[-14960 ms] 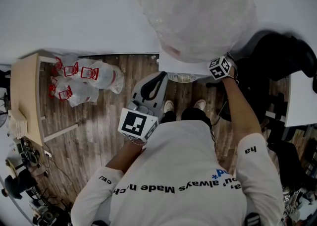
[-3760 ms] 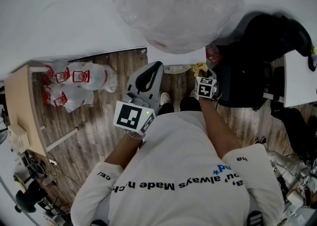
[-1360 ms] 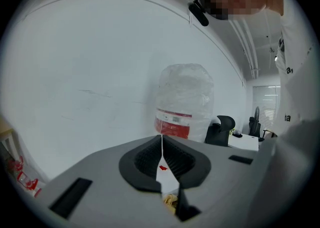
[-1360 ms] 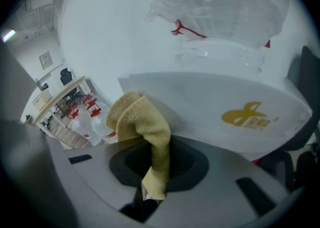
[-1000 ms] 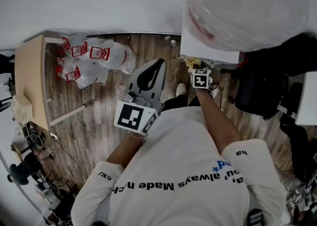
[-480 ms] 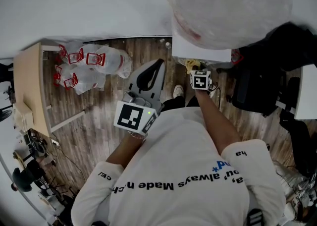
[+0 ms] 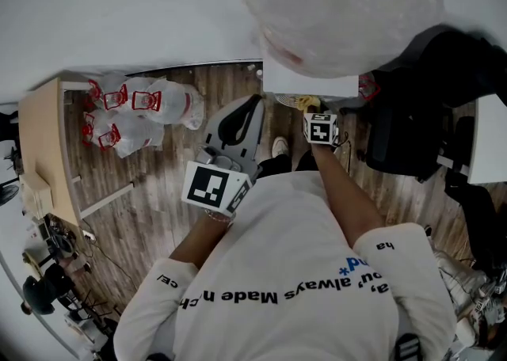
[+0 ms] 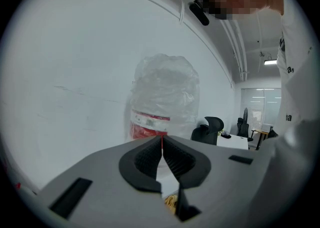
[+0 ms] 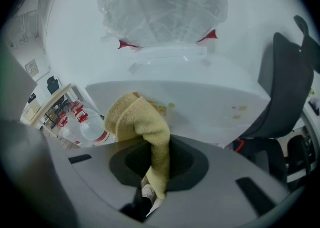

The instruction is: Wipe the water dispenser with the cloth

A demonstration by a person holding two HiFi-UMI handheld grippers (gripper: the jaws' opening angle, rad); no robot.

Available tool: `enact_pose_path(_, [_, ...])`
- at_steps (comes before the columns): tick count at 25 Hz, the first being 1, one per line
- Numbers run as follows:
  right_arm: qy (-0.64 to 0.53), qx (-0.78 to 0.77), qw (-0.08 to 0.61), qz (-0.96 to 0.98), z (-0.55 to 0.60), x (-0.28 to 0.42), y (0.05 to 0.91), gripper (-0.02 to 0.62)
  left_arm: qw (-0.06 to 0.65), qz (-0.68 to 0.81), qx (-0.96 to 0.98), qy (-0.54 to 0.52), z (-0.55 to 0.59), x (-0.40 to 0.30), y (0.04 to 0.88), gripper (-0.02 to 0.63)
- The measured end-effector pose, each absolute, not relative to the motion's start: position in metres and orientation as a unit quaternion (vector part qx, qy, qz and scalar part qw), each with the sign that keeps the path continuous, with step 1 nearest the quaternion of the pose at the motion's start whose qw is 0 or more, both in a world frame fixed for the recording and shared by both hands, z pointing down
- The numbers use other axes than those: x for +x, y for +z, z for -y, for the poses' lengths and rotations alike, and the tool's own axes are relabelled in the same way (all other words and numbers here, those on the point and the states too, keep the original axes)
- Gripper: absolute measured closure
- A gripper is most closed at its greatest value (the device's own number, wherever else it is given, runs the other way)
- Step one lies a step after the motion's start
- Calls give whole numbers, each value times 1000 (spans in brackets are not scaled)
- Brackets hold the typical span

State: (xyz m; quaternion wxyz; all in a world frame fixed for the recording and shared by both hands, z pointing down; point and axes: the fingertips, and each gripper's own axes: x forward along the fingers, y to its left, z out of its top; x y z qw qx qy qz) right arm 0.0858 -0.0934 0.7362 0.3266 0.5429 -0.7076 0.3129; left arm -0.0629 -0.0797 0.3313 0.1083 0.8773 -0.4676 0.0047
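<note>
At the front face of the water dispenser, near its left edge, I have the cloth; it is yellow and folded, and the right gripper pinches its lower end between the two jaws, so the bunched upper end stands out toward the white panel. From the right gripper view the cloth seems to lie against the panel, but I cannot say for sure that it presses on it. The left gripper has its jaws pressed together with nothing between them; in the head view it is held low in front of my body, well apart from the dispenser, and I judge it takes no part in the wiping.

On how far the task is: I judge the wiping is under way and not finished. Just beside the cloth there are some yellowish marks on the panel; more small spots show toward the right edge of the same face, and the cloth is well apart from them. So the right part of the front face is left to do, as I read it; the sides of the dispenser I cannot judge, they are not shown clearly. The large bottle on top is wrapped in clear plastic film; whether it is to be wiped, I cannot tell.
</note>
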Motion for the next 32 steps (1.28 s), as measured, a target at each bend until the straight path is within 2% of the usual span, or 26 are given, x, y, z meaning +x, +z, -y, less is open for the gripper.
enact_pose_path(19, [321,597,310,667,91,176,734,535,109,448,888,0,80,-15,329,580])
enact_pose_path(32, [323,588,317,671,88,196,736,535,108,453,885,1,81,10,327,580])
